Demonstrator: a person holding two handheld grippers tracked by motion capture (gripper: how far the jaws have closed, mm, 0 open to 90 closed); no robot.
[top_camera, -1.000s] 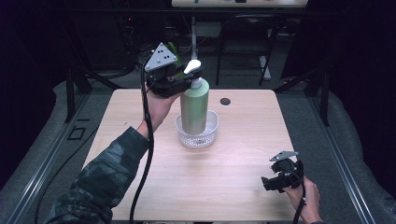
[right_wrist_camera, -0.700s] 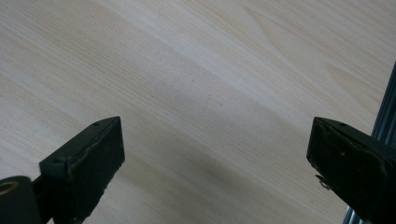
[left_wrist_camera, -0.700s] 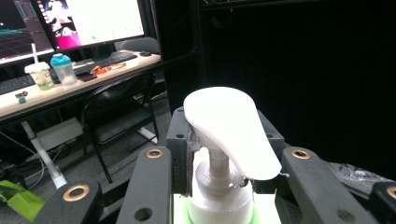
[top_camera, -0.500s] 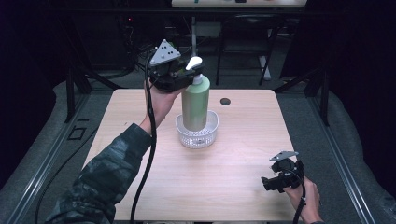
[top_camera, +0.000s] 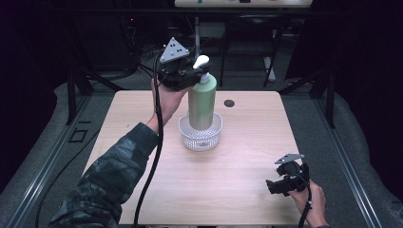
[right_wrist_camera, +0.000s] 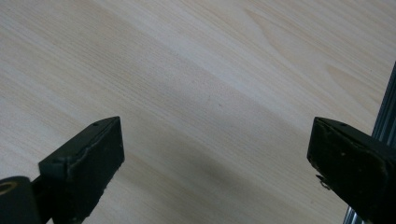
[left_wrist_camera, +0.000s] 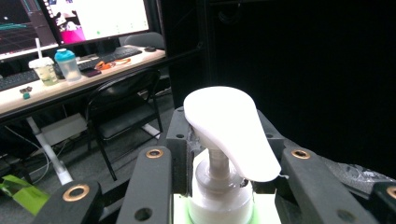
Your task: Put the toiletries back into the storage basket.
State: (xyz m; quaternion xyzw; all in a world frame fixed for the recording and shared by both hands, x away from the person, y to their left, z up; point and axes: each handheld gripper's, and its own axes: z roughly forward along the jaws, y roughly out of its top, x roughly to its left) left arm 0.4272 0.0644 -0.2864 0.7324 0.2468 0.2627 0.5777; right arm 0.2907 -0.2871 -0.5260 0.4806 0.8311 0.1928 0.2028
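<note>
On the left, our left gripper (top_camera: 192, 76) has its fingers (left_wrist_camera: 148, 186) clamped on the neck of the green pump bottle (top_camera: 202, 102), just under the white pump head (left_wrist_camera: 231, 130). The bottle stands upright with its base inside the small white perforated basket (top_camera: 200, 137), which sits near the middle of the pale wooden surface (top_camera: 237, 190).

We judge the bottle to be a smooth, rigid plastic cylinder, matte green, likely fairly heavy if it is full, which we cannot tell. The neck is a sound place to hold it: the collar below the pump gives the fingers a ledge, so it should not slip downward. The pump head itself is glossy and spring-loaded, so we would keep off it; a squeeze there could dispense or tilt the bottle. Held high, the body could swing, so we would lift it straight.

The basket looks like light, thin plastic mesh with a flared rim, and it could ride up with the bottle if the fit is snug.

On the right, our right gripper (top_camera: 286, 180) rests low over the bare wood grain, fingers (right_wrist_camera: 88, 163) wide apart, holding nothing.
</note>
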